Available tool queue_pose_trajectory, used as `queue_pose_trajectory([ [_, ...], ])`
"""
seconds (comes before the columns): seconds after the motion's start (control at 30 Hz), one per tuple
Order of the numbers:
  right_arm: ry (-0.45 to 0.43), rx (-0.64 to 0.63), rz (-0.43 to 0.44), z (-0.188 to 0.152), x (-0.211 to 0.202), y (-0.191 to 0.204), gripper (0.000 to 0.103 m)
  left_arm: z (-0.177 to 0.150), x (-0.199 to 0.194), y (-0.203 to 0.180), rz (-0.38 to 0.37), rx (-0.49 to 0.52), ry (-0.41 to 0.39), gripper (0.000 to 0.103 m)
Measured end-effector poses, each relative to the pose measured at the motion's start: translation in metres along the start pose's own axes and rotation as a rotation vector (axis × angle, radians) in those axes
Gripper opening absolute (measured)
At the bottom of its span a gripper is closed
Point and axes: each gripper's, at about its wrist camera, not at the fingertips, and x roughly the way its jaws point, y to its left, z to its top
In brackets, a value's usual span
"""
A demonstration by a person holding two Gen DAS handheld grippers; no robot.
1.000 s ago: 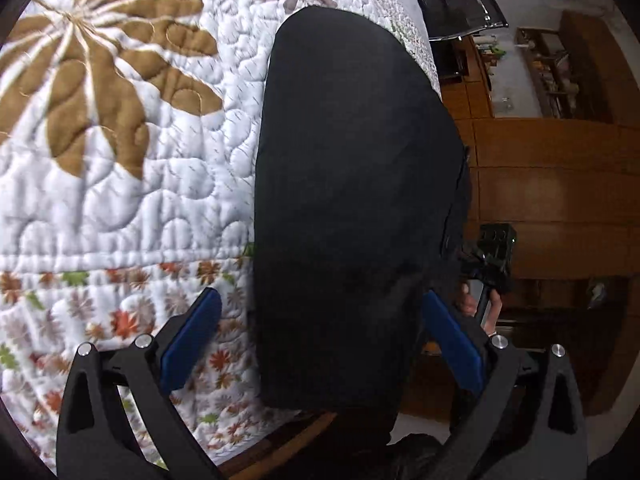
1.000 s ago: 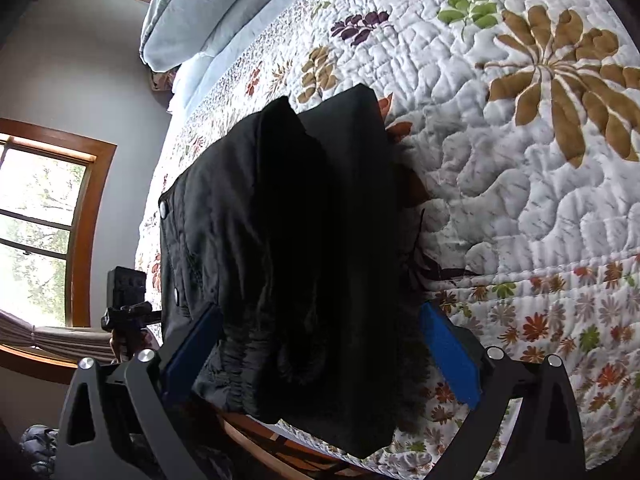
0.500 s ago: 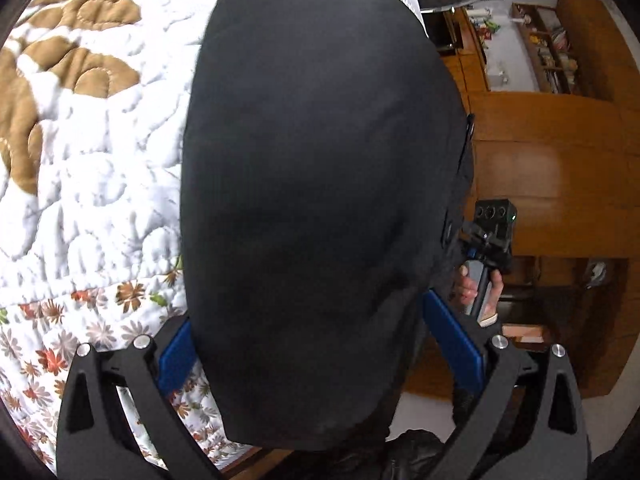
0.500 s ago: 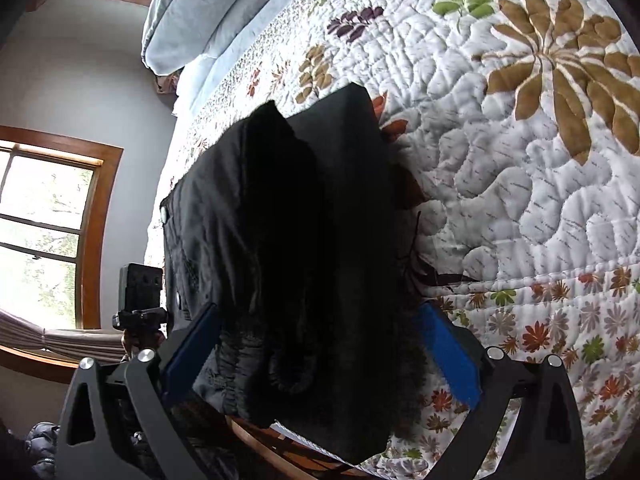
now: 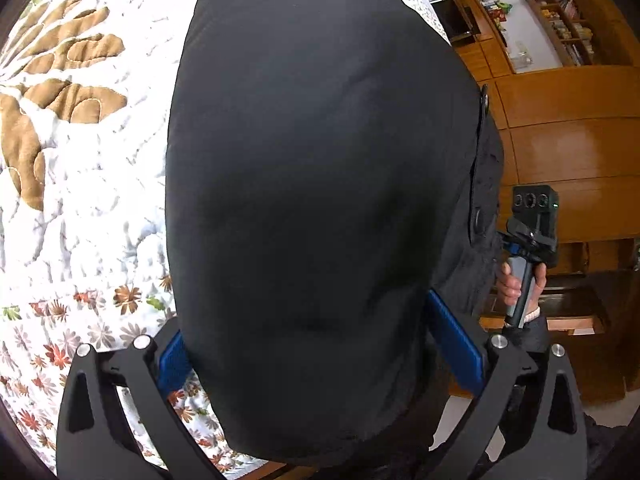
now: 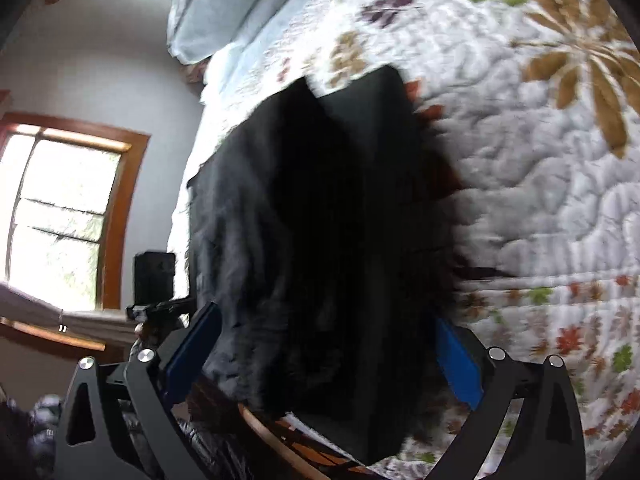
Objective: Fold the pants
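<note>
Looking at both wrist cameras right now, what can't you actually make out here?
- Left wrist view: the black pants cover the left gripper fingertips, so any grip is hidden.
- Right wrist view: motion blur smears the pants and quilt; fold edges are unclear, and the right gripper pads are partly covered.
- Bed edge under the pants: hidden in both views.

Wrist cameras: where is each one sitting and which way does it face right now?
Left wrist: on the left gripper, facing along the black pants over the quilt toward wooden cabinets; a hand shows.
Right wrist: on the right gripper, facing the pants, pillows and window.
Shared: pants, quilt, each other's gripper.
</note>
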Motion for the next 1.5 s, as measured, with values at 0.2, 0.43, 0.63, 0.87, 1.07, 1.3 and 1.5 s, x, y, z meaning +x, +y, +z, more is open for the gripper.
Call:
queue_pose_trajectory([
  [0.2, 0.057, -0.043, -0.067, 0.003, 0.016, 0.008, 0.100, 0.004, 0.004, -0.009, 0.015, 0.001, 0.000, 0.100],
  [0.43, 0.034, -0.020, -0.026, 0.001, 0.016, -0.005, 0.083, -0.002, 0.001, -0.029, 0.059, 0.047, -0.054, 0.100],
  [0.63, -0.004, -0.037, -0.018, -0.010, 0.007, -0.009, 0.067, -0.002, 0.001, -0.052, 0.132, 0.097, -0.099, 0.100],
  [0.87, -0.031, -0.092, -0.028, -0.011, 0.006, 0.003, 0.057, 0.000, 0.000, -0.057, 0.143, 0.121, -0.122, 0.099],
  [1.07, -0.056, -0.118, -0.018, -0.009, 0.013, 0.015, 0.054, 0.007, -0.012, -0.052, 0.156, 0.153, -0.159, 0.093],
  [1.3, -0.065, -0.142, -0.008, 0.006, 0.021, 0.025, 0.052, 0.018, -0.030, -0.037, 0.157, 0.152, -0.200, 0.086],
  [1.5, -0.055, -0.169, 0.001, 0.028, 0.038, 0.039, 0.052, 0.036, -0.050, -0.020, 0.173, 0.136, -0.243, 0.085],
])
